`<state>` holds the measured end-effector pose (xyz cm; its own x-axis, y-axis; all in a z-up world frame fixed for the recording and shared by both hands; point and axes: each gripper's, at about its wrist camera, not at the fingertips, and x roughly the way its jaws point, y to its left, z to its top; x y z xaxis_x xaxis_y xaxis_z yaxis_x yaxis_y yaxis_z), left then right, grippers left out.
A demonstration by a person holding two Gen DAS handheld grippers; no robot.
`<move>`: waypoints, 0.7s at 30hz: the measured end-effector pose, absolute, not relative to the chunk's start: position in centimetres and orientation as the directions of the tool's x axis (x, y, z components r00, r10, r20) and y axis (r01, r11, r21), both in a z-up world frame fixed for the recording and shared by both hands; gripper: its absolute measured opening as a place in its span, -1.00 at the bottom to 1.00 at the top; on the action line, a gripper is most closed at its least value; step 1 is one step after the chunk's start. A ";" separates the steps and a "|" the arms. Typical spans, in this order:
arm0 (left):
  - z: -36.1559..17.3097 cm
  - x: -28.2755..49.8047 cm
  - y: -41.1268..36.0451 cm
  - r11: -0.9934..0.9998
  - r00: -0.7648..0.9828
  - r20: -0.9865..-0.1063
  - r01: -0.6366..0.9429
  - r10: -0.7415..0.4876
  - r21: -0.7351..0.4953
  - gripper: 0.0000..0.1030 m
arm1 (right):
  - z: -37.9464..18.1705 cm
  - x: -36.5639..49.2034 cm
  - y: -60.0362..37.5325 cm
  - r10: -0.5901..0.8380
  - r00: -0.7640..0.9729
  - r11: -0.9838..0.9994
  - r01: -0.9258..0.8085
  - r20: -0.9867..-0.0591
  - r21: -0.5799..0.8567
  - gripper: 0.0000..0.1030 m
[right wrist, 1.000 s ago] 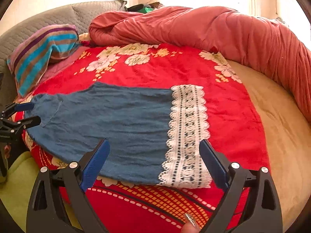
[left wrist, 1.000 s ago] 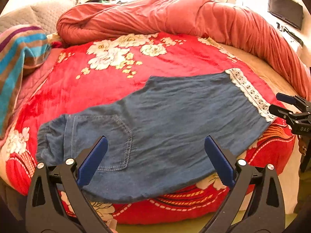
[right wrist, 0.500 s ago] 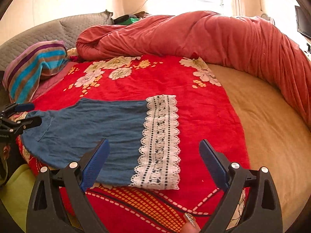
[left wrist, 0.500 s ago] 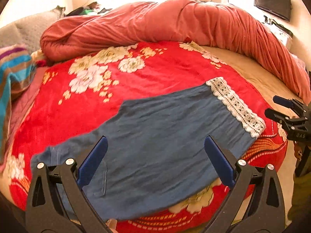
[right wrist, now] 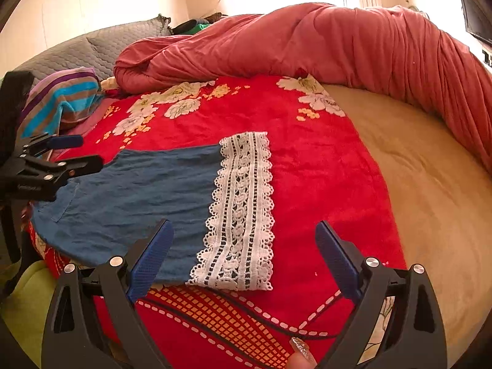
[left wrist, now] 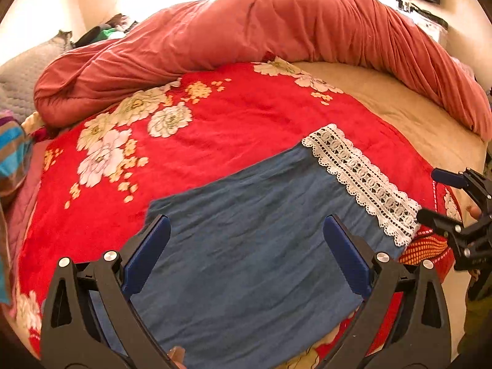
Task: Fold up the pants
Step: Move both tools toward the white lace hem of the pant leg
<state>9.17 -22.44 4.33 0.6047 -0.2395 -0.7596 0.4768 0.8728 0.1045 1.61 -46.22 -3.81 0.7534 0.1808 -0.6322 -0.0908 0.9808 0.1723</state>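
Blue denim pants [left wrist: 252, 240] [right wrist: 138, 196] lie flat on the red floral blanket [left wrist: 215, 129], leg ends trimmed with a white lace hem [left wrist: 363, 181] [right wrist: 243, 212]. My left gripper [left wrist: 246, 255] hovers open above the middle of the denim, nothing between its fingers. My right gripper [right wrist: 241, 258] hangs open over the near end of the lace hem, also holding nothing. Each gripper shows in the other's view: the right gripper [left wrist: 442, 196] at the right edge beyond the lace, the left gripper [right wrist: 77, 150] at the left over the waist end.
A rolled salmon-red duvet [left wrist: 276, 33] [right wrist: 307, 43] curves along the far side of the bed. Bare tan sheet [right wrist: 430, 184] lies to the right. A striped pillow [right wrist: 61, 101] and grey quilted headboard [right wrist: 92, 49] sit at the left. The bed's near edge drops to a green floor [right wrist: 21, 295].
Both grippers have shifted right along the pants. The left one went from the waist and back pocket to the mid-leg; the right one now has the lace hem centred. Both stayed open.
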 end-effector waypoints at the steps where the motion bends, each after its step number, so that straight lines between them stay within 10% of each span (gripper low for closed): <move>1: 4.1 9.6 -22.8 0.870 0.598 -0.765 0.483 -0.239 0.105 0.81 | -4.1 1.7 -46.2 0.185 0.748 0.980 -0.092 -0.637 0.177 0.79; 21: 0.7 15.6 -28.2 0.813 0.558 -0.803 0.556 -0.211 0.174 0.81 | -7.2 3.3 -44.9 0.272 0.678 0.958 -0.122 -0.683 0.260 0.79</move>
<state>15.62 -28.21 0.74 0.5580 -0.2106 -0.8026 0.5564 0.8126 0.1736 3.30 -44.89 -7.24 0.6783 0.2717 -0.6827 -0.1218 0.9578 0.2602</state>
